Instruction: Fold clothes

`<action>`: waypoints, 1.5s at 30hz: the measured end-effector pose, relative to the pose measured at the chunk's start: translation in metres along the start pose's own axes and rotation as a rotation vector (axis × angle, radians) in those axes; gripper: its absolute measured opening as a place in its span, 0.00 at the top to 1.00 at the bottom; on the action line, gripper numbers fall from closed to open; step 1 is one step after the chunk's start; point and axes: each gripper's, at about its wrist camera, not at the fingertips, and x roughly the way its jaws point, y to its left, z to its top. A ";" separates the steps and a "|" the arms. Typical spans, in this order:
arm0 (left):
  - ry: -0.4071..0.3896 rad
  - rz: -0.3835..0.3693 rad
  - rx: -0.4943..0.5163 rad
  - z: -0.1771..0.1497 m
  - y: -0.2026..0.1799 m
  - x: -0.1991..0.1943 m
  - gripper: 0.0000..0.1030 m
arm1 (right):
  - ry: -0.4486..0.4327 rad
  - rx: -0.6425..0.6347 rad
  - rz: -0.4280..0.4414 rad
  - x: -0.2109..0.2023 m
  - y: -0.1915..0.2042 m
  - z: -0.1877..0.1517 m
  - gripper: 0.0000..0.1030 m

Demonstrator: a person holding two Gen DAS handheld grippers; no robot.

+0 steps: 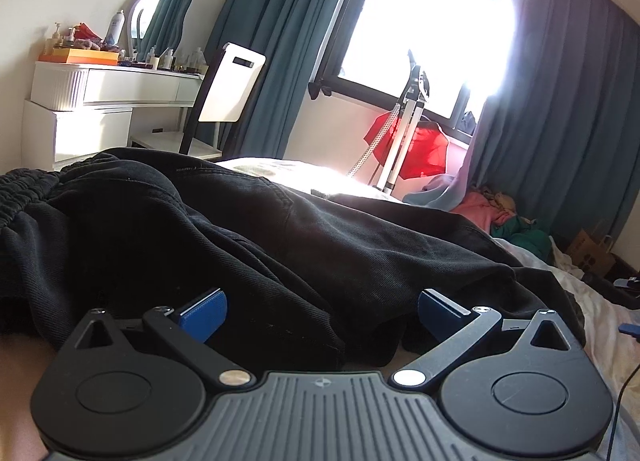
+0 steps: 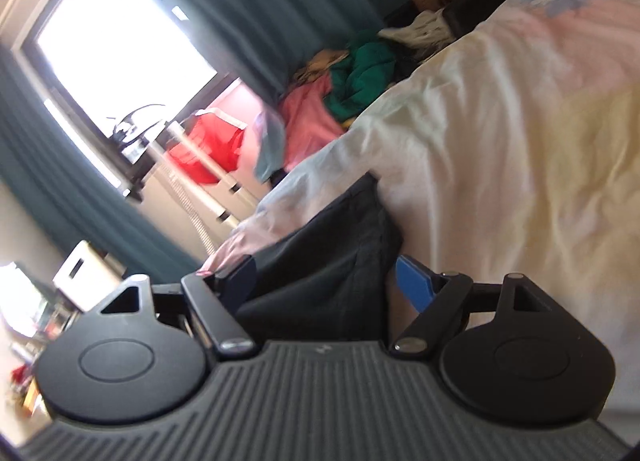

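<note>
Right claw (image 2: 324, 285) spread around black garment (image 2: 332, 257) on pale bedsheet (image 2: 500, 149).

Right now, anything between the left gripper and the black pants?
Nothing visible. The left gripper is open with the black pants directly ahead on the bed, fabric already lying between its fingers.

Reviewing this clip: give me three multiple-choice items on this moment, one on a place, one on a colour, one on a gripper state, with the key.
1. Where does the black garment lie?
A on the bed
B on the chair
C on the dressing table

2. What colour are the pads of the left gripper?
A red
B blue
C white

3. How does the left gripper stand?
A shut on cloth
B open, cloth between the jaws
C out of view

Key: 1 A, dark cloth spreads over pale bedding; 2 B, both pads show blue; 3 B, a wide gap separates the pads.
</note>
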 end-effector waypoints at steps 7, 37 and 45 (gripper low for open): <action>-0.002 -0.001 -0.032 0.008 0.009 -0.026 0.00 | 0.118 -0.151 0.063 -0.023 0.046 -0.073 0.28; -0.020 -0.142 0.000 -0.007 -0.012 -0.051 0.00 | -0.376 -0.261 -0.067 -0.265 0.115 -0.102 0.89; 0.027 -0.207 0.104 -0.035 -0.038 -0.063 0.00 | -0.100 -0.320 0.143 -0.198 0.091 -0.137 0.82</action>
